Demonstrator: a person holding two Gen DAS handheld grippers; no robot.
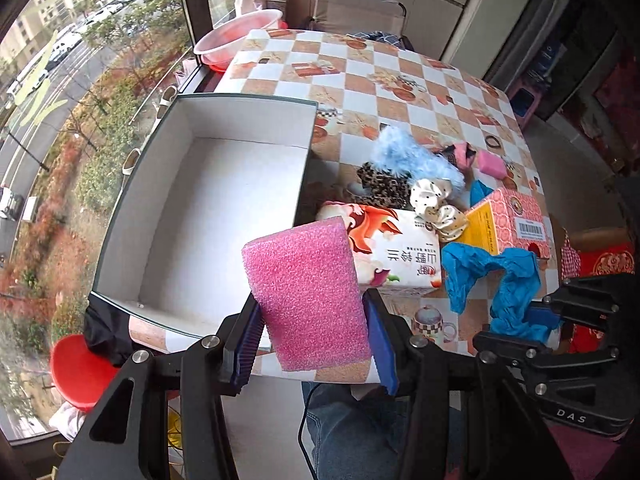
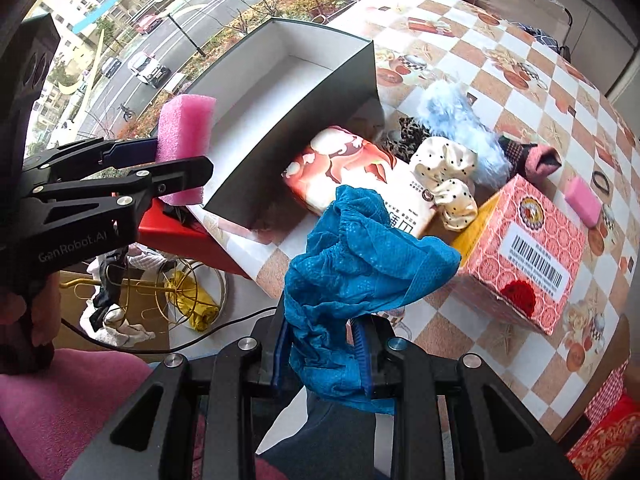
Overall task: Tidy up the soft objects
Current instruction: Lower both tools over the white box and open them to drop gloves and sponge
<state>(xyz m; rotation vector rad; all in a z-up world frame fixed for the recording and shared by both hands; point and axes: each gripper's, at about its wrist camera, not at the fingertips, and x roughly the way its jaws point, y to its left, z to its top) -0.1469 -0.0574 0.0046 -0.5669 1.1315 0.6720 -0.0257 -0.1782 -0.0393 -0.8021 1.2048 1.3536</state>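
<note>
My left gripper is shut on a pink foam sponge, held just off the near corner of the open grey box with its white inside. In the right wrist view the same sponge sits in the left gripper beside the box. My right gripper is shut on a crumpled blue cloth, above the table's near edge. On the table lie a fluffy light-blue item, a leopard scrunchie, a cream dotted scrunchie and a small pink sponge.
A flowered tissue pack and a pink patterned carton lie between the box and the soft items. A red stool stands below the table's left corner. A pink basin sits by the window. The person's jeans show beneath.
</note>
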